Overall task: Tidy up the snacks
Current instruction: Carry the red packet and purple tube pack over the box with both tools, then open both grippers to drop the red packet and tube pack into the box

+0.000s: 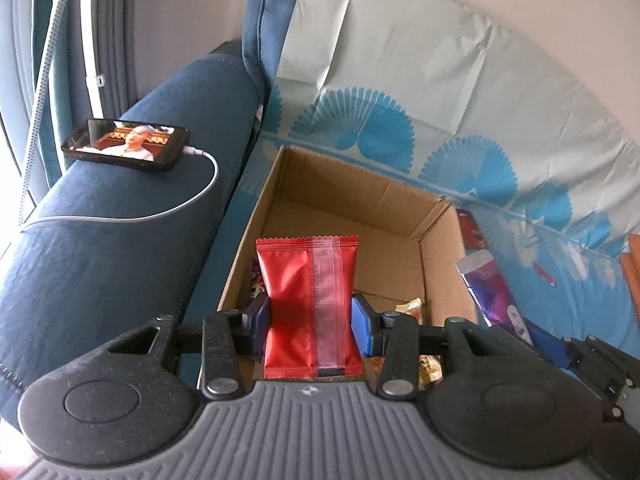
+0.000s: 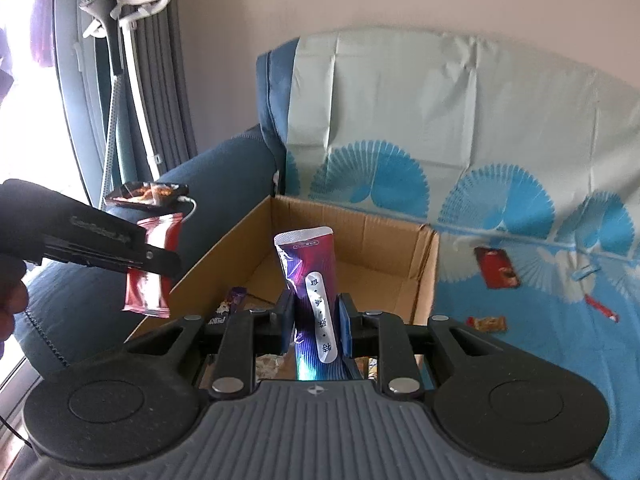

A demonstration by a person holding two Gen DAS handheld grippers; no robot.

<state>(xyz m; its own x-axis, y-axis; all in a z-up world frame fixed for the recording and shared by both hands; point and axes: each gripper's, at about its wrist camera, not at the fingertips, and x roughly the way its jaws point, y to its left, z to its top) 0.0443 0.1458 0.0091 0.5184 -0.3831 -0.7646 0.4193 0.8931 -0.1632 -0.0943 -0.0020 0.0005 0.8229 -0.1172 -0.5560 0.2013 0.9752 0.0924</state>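
Observation:
An open cardboard box [image 1: 352,216] [image 2: 360,236] stands on the covered sofa seat, with a few snack packets on its floor. My left gripper [image 1: 310,322] is shut on a red snack packet [image 1: 308,300], held upright over the box's near end. In the right wrist view that red packet [image 2: 154,268] and the left gripper [image 2: 148,262] hang at the left, over the box's left wall. My right gripper [image 2: 314,326] is shut on a purple snack pouch [image 2: 310,292] with a white label, above the box's near edge. The purple pouch [image 1: 492,292] also shows right of the box in the left wrist view.
A phone [image 1: 126,144] on a white cable lies on the blue sofa arm [image 1: 120,220]. Loose snacks lie on the blue-patterned cover: a red packet [image 2: 498,268], a small orange one [image 2: 488,324], a red stick [image 2: 600,308]. Curtains and a window stand at the left.

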